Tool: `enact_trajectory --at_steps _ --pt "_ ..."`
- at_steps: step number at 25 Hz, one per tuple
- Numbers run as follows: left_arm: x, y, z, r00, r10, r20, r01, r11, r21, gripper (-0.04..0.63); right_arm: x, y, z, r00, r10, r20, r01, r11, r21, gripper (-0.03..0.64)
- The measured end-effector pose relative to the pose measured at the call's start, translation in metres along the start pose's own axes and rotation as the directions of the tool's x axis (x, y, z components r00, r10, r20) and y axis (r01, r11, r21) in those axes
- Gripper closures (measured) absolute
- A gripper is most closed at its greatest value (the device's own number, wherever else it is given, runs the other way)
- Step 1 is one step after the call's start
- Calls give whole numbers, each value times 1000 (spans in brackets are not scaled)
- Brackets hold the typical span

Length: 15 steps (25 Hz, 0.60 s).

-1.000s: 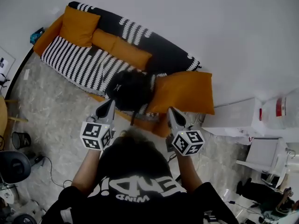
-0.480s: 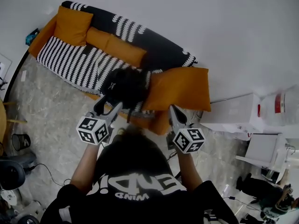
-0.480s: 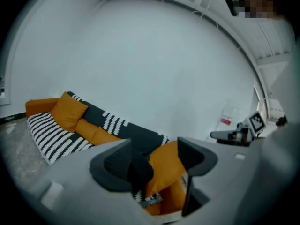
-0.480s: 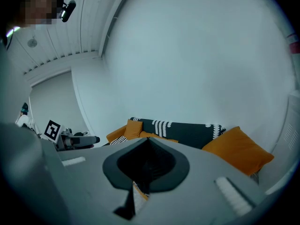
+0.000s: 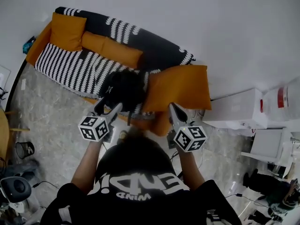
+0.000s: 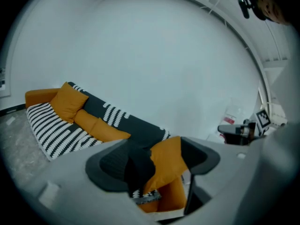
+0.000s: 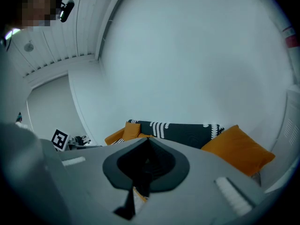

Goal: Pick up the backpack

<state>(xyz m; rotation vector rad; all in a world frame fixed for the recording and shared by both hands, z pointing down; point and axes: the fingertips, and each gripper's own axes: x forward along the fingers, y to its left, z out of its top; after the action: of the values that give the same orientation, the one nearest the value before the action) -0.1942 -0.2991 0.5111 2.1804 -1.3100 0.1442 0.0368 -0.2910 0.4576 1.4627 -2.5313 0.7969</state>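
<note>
The left gripper (image 5: pixel 110 104), jaws opening on nothing, points at the black backpack (image 5: pixel 123 87) just ahead on the striped sofa (image 5: pixel 70 64). The backpack stands roughly upright against the orange cushion (image 5: pixel 180 88) ahead of the right gripper (image 5: pixel 173 108), whose jaws are together.

Backpack on the sofa, straight ahead of the person

Seen from the head view, the sofa (image 5: pixel 75 64) runs along the wall (image 5: pixel 211 22) from 10 to 1 o'clock. The backpack (image 5: pixel 123 87) sits on its seat at 12 o'clock, just left of the big cushion (image 5: pixel 180 88) at 1 o'clock. An end cushion (image 5: pixel 68 31) lies at 11 o'clock, with the back cushions (image 5: pixel 123 53) between it and the backpack. A cabinet (image 5: pixel 234 111) stands at 2 o'clock.
</note>
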Motion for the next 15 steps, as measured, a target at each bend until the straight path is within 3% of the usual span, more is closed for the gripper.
enact_trajectory --at_steps 5,15 --pt "22 10 -9 999 -39 -10 38 997 -69 267 0 -14 5 1000 -23 5 23 1000 7 617" --pt "87 44 -55 986 -45 -163 24 991 -128 241 -10 -40 1 996 -90 -7 91 996 26 617"
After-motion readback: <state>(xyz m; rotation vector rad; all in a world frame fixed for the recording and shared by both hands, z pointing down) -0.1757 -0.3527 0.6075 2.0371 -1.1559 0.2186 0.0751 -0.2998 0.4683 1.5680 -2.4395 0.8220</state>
